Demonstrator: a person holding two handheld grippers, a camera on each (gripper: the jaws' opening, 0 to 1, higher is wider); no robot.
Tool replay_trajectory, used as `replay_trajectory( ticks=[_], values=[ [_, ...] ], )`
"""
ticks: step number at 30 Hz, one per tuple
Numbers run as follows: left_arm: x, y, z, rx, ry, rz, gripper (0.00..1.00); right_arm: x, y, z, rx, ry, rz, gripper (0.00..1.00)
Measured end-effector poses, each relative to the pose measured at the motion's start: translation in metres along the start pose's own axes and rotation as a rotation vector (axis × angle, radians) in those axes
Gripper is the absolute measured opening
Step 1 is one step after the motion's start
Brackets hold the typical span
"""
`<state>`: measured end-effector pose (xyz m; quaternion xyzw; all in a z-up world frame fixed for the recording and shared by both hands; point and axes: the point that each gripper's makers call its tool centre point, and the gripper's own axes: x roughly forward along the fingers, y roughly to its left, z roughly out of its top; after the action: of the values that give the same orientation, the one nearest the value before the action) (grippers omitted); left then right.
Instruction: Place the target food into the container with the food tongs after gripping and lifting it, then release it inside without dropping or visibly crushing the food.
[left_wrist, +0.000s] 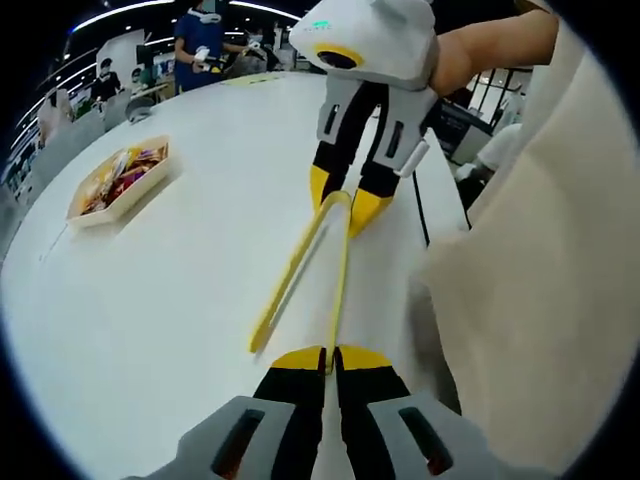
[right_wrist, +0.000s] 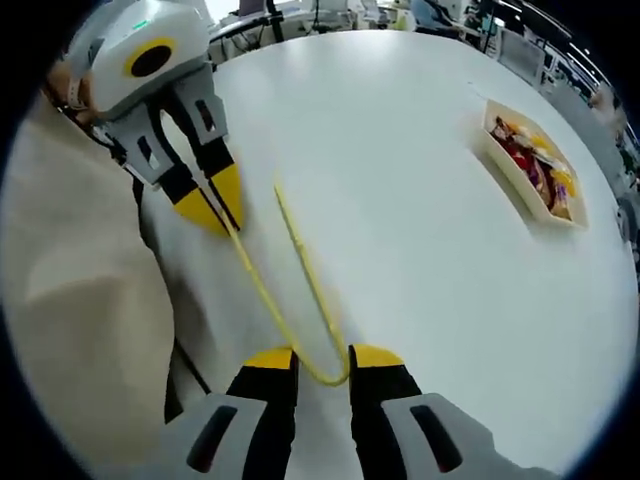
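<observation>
Yellow food tongs (left_wrist: 290, 275) lie low over the white table, held at both ends. My left gripper (left_wrist: 331, 358) is shut on the tip of one tong arm; the other arm's tip is free. My right gripper (left_wrist: 342, 203) reaches in from the top and holds the tongs' bend between its yellow fingertips. In the right gripper view the bend of the tongs (right_wrist: 325, 379) sits between my right gripper (right_wrist: 324, 358), and the left gripper (right_wrist: 215, 205) pinches an arm at upper left. A cream tray of colourful food (left_wrist: 120, 180) (right_wrist: 535, 165) stands well away from both grippers.
The round white table (left_wrist: 180, 300) (right_wrist: 420, 230) stretches wide between the tongs and the tray. The person's beige clothing (left_wrist: 540, 300) (right_wrist: 80, 280) is close by the table edge. People and desks (left_wrist: 200, 40) stand beyond the far rim.
</observation>
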<state>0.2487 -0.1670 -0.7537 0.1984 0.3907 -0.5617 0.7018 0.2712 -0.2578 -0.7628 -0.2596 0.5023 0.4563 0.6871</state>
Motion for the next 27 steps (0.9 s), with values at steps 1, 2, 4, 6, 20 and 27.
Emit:
replay_trajectory(
  ticks=[1,2,4,6,20,27],
  values=[
    [0.0003,0.0000,-0.0002,0.000,0.001,0.000,0.01,0.0003,-0.0001,-0.0001,0.000,0.000,0.000,0.19],
    [0.0009,0.0000,-0.0006,0.002,0.003,0.000,0.01,0.0006,-0.0002,-0.0003,0.001,0.001,0.000,0.19],
    [0.0022,0.0001,-0.0014,0.003,0.007,0.000,0.01,0.0006,-0.0006,-0.0002,0.003,0.003,-0.002,0.19],
    [0.0027,0.0005,-0.0017,0.002,0.008,-0.001,0.01,0.0005,-0.0007,-0.0002,0.003,0.003,-0.003,0.19],
    [0.0057,0.0018,-0.0029,-0.009,0.014,-0.006,0.01,0.0028,-0.0018,-0.0023,0.020,0.005,-0.002,0.19],
    [0.0068,0.0025,-0.0029,-0.016,0.017,-0.006,0.01,0.0035,-0.0035,-0.0028,0.023,0.007,-0.002,0.19]
  ],
)
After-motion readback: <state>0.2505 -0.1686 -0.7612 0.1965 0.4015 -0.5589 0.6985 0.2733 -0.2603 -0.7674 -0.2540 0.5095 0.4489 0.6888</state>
